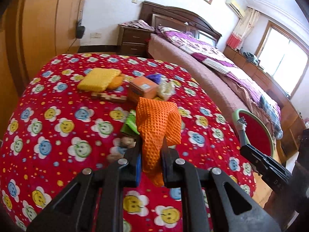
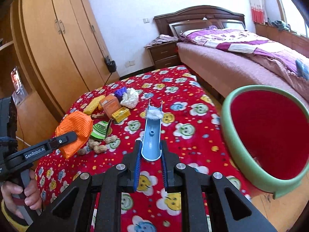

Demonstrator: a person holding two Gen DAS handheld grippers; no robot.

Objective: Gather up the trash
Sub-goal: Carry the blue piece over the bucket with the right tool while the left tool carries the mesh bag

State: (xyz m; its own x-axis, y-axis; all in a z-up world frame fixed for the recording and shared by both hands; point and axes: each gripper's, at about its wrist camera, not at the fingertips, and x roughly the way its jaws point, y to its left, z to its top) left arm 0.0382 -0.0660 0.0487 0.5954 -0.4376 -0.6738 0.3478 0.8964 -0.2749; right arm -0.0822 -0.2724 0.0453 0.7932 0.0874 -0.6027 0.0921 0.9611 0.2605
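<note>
Progress looked partial. Left gripper (image 1: 151, 148) was clenched on an orange mesh (image 1: 158, 123), lifted clear of the red cloth (image 1: 58, 135). Right gripper (image 2: 150, 152) was clenched on a blue trough (image 2: 151, 139) with a white wad (image 2: 154, 114) stuck at its far end. Both pieces were in the air, neither binned yet. Bin (image 2: 227, 135) (green rim, red inside) sat at 3 o'clock in the right view, just past the cloth's edge; nothing was visible in the part of its inside that showed.

Left on the cloth, at 11 to 12 o'clock from the grippers: yellow sponge (image 1: 98, 78), orange box (image 1: 143, 89), yellow box (image 2: 120, 114), purple scrap (image 2: 120, 92), white bundle (image 2: 131, 95), green wrapper (image 2: 100, 130), peanuts (image 2: 100, 145) and a wooden piece (image 1: 108, 96). Judged: two items were in transit, most of the pile still waiting (which of it counts as trash, unclear).
</note>
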